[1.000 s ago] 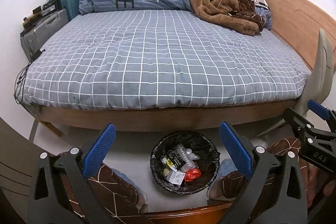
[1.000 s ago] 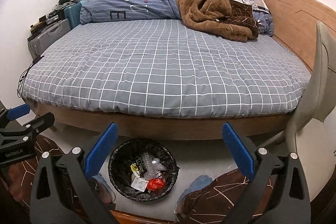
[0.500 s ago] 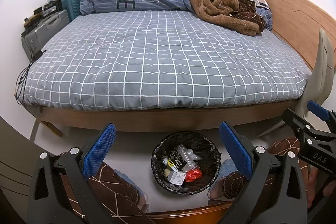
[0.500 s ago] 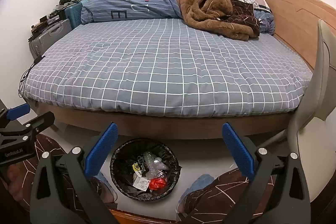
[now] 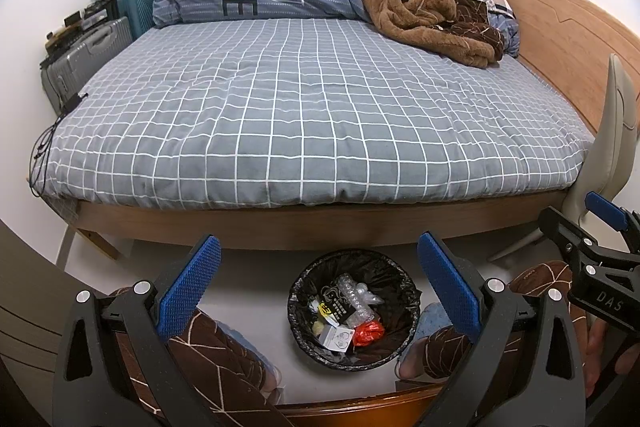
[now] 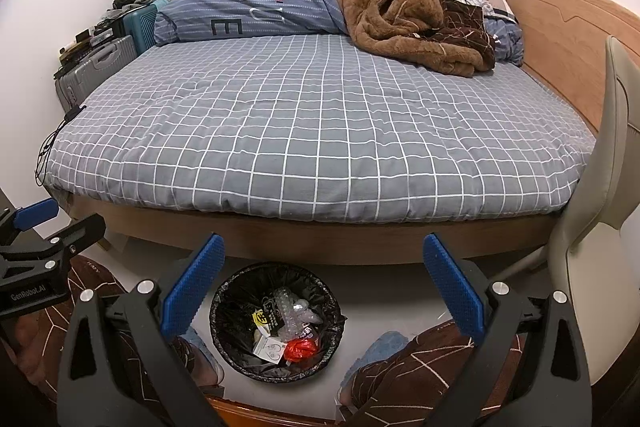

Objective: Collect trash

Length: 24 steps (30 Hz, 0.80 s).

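Both claws hang with blue pads spread wide and nothing between them: the left claw and the right claw. Below, on the floor between the person's knees, a round bin lined in black holds the trash: clear crumpled plastic, a black wrapper, a white packet, a red scrap. Beyond lies the grey checked bed, a brown blanket at its head.

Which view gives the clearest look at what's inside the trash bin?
The left wrist view: the trash bin sits between the left gripper fingers, its whole rim and contents unobstructed. In the right wrist view the bin shows the same contents, but the gripper's left finger crowds its rim.
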Motion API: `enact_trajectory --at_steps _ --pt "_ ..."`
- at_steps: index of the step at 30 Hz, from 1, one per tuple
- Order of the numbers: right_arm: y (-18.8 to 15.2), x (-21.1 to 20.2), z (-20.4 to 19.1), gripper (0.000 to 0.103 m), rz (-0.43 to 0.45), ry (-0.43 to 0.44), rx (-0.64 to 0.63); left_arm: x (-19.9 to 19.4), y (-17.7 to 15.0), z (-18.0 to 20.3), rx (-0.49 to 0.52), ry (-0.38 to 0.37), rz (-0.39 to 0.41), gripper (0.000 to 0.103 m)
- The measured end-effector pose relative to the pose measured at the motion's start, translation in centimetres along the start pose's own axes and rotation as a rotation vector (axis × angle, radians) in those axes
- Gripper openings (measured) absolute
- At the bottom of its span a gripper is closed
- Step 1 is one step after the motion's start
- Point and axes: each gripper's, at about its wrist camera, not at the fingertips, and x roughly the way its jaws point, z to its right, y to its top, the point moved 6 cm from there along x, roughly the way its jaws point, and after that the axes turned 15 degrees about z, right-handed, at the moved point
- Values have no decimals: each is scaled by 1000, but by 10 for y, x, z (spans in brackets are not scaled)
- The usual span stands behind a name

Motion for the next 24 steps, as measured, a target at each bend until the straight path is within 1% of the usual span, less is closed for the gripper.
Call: enact_trajectory --at_steps 10,18,21,24 --pt "-3 0 -3 95 -4 9 4 1 0 -1 -5 4 -3 97" --pt "-3 0 -3 95 -5 8 5 2 2 -2 2 23 1 97" --pt "-3 0 -3 95 -5 8 5 2 2 0 8 14 -2 97" --pt "-2 1 -3 95 -5 7 5 1 3 0 13 28 9 97"
